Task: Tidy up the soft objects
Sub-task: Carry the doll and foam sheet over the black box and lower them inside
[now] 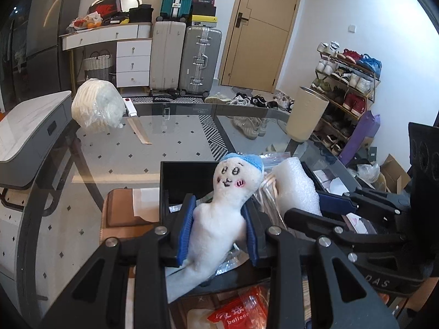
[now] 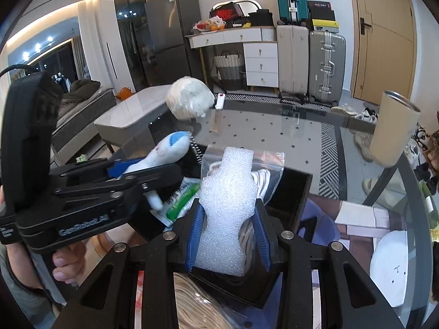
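My left gripper (image 1: 219, 230) is shut on a white plush doll (image 1: 219, 213) with a blue cap and a drawn face, held above a black box (image 1: 186, 172) on the glass table. The doll also shows in the right wrist view (image 2: 164, 150). My right gripper (image 2: 229, 235) is shut on a white foam piece (image 2: 227, 200) over the same black box (image 2: 296, 192). The foam also shows in the left wrist view (image 1: 296, 189), to the right of the doll. A zip bag with rope (image 2: 263, 172) lies in the box behind the foam.
A plastic-wrapped white bundle (image 1: 97, 107) and a knife (image 1: 137, 126) lie at the glass table's (image 1: 175, 142) far left. A beige tumbler (image 1: 307, 115) stands at the far right. A red balloon packet (image 1: 238, 312) lies below my left gripper. Suitcases and a shoe rack stand behind.
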`<action>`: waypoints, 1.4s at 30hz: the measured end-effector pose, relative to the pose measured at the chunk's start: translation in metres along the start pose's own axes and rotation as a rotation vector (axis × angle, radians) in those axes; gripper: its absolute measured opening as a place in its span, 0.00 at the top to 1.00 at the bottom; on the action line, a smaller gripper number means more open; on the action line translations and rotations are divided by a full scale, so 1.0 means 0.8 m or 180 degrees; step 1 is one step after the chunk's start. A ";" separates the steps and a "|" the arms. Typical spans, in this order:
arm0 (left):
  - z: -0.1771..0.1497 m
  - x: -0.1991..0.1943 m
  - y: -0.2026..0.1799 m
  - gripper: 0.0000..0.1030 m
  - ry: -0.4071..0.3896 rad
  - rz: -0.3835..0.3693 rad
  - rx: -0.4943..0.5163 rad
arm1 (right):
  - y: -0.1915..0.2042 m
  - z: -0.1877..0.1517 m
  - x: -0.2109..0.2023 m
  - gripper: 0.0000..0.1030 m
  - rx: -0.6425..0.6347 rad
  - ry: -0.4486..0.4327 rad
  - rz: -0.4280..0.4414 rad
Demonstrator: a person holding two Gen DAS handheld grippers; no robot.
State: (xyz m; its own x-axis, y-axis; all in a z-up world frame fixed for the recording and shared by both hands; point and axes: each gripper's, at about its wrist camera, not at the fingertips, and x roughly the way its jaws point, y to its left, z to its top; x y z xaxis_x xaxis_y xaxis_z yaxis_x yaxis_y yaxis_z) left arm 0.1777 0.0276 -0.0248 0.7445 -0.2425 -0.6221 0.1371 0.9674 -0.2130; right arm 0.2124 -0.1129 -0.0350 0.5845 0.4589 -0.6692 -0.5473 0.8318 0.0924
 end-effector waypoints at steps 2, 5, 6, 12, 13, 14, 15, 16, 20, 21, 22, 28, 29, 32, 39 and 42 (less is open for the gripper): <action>-0.005 -0.002 -0.003 0.69 0.0002 0.0006 0.0035 | -0.005 -0.006 0.000 0.66 0.0032 0.0035 -0.0017; -0.011 -0.005 -0.002 0.69 0.0027 -0.0061 -0.0027 | -0.010 -0.008 -0.004 0.66 -0.0057 0.0044 -0.0069; -0.012 -0.007 -0.003 0.69 0.0027 -0.0078 -0.0025 | -0.010 -0.010 -0.005 0.66 -0.0093 0.0048 -0.0104; -0.017 -0.014 -0.027 0.69 0.0053 -0.0102 0.0102 | -0.019 -0.014 -0.010 0.66 -0.0001 0.0108 -0.0106; -0.016 -0.013 -0.026 0.69 0.0058 -0.0101 0.0095 | -0.018 -0.014 -0.010 0.66 0.0006 0.0124 -0.0114; -0.015 -0.011 -0.024 0.69 0.0068 -0.0107 0.0079 | -0.016 -0.015 -0.011 0.66 0.0013 0.0147 -0.0127; -0.014 -0.008 -0.020 0.69 0.0073 -0.0100 0.0049 | -0.014 -0.016 -0.011 0.66 0.0012 0.0160 -0.0121; -0.012 -0.007 -0.016 0.69 0.0061 -0.0095 0.0027 | -0.012 -0.016 -0.012 0.66 0.0008 0.0171 -0.0105; -0.010 -0.005 -0.016 0.69 0.0078 -0.0055 0.0031 | -0.011 -0.014 -0.010 0.66 0.0011 0.0193 -0.0105; -0.010 -0.005 -0.017 0.69 0.0077 -0.0041 0.0055 | -0.011 -0.014 -0.010 0.66 0.0013 0.0200 -0.0111; -0.010 -0.004 -0.017 0.69 0.0081 -0.0030 0.0079 | -0.011 -0.014 -0.010 0.66 0.0016 0.0201 -0.0119; -0.009 -0.004 -0.013 0.69 0.0059 -0.0073 -0.0005 | -0.009 -0.008 -0.017 0.66 0.0035 0.0123 -0.0072; -0.009 -0.006 -0.012 0.69 0.0047 -0.0076 -0.0008 | -0.008 -0.006 -0.021 0.66 0.0014 0.0091 -0.0071; -0.005 -0.014 -0.013 0.69 -0.0031 -0.0094 0.0009 | 0.000 0.000 -0.030 0.66 -0.0052 0.0009 -0.0084; -0.006 -0.004 -0.012 0.69 0.0073 -0.0100 0.0013 | 0.003 -0.002 -0.023 0.66 -0.0082 0.0091 -0.0140; -0.012 0.002 -0.016 0.68 0.0092 -0.0008 0.0103 | -0.002 -0.006 -0.010 0.66 -0.0028 0.0226 -0.0144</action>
State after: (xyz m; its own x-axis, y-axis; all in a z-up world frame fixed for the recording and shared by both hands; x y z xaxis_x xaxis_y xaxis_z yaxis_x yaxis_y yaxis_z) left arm 0.1712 0.0138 -0.0302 0.7249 -0.2466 -0.6432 0.1604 0.9685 -0.1904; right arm 0.2052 -0.1194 -0.0334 0.5650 0.3973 -0.7231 -0.5266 0.8484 0.0546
